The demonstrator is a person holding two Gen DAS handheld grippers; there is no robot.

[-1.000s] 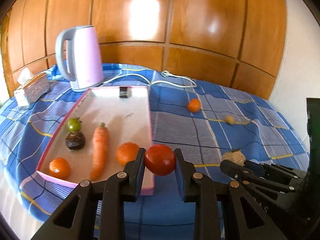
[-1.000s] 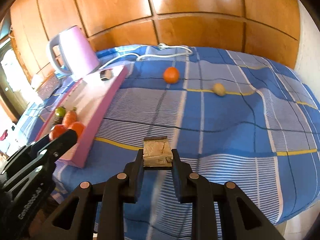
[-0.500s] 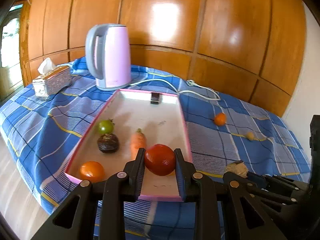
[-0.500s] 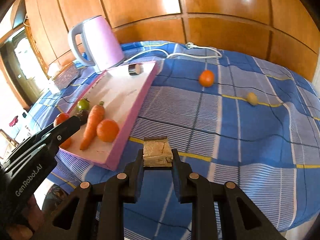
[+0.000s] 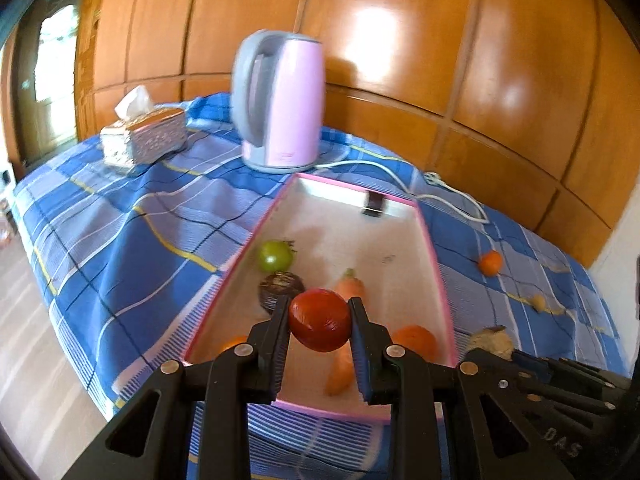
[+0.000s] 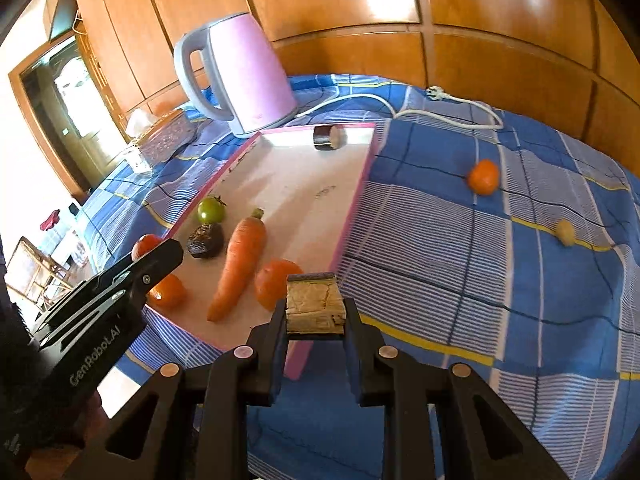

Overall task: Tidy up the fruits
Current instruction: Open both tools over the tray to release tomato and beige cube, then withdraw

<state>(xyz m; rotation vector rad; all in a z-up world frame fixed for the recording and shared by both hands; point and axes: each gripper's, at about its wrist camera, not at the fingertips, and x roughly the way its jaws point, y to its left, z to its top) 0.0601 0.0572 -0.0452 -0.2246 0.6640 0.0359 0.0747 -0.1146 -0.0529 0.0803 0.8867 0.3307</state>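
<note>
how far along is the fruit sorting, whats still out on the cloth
Done: the pink tray already holds a green tomato, a dark fruit, a carrot and two oranges. In hand: the left gripper clamps a red tomato, the right gripper a tan chunk. Left: a loose orange and a small yellow piece.

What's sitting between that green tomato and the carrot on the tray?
A dark, wrinkled fruit lies between the green tomato and the carrot, clearest in the right wrist view.
</note>
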